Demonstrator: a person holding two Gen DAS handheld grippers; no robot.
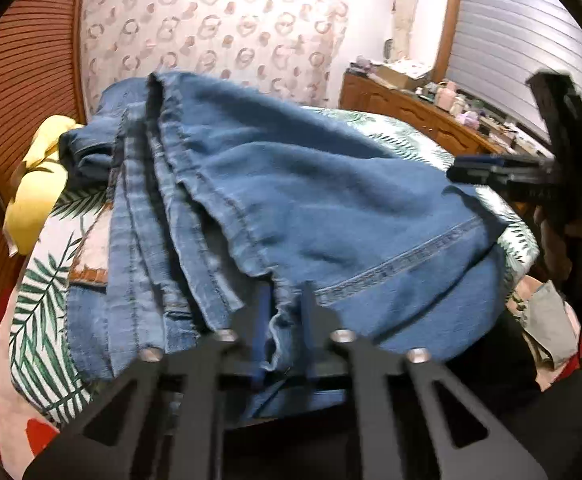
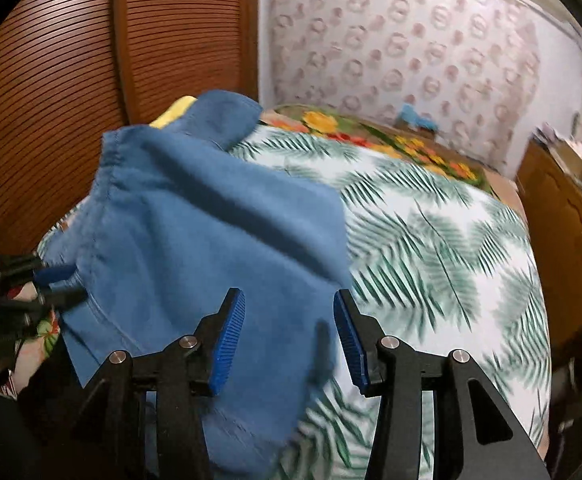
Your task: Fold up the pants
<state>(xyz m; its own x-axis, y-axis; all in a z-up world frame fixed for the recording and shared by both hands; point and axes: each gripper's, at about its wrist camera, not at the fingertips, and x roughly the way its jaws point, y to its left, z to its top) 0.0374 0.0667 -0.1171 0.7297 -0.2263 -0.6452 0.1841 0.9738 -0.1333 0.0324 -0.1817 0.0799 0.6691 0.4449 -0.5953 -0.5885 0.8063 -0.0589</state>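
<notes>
At the left, a frayed hem of the blue denim jeans (image 1: 291, 200) is pinched between the clenched fingers of the left gripper (image 1: 285, 300). The jeans are heaped in soft, seamed layers on the palm-leaf bedspread (image 2: 431, 240), beside a yellow pillow (image 1: 39, 184). To the right, the right gripper (image 2: 289, 336) is held released over the denim's near edge, nothing grasped. With one corner held, the stacked layers could be dragged askew and the fold lost.
</notes>
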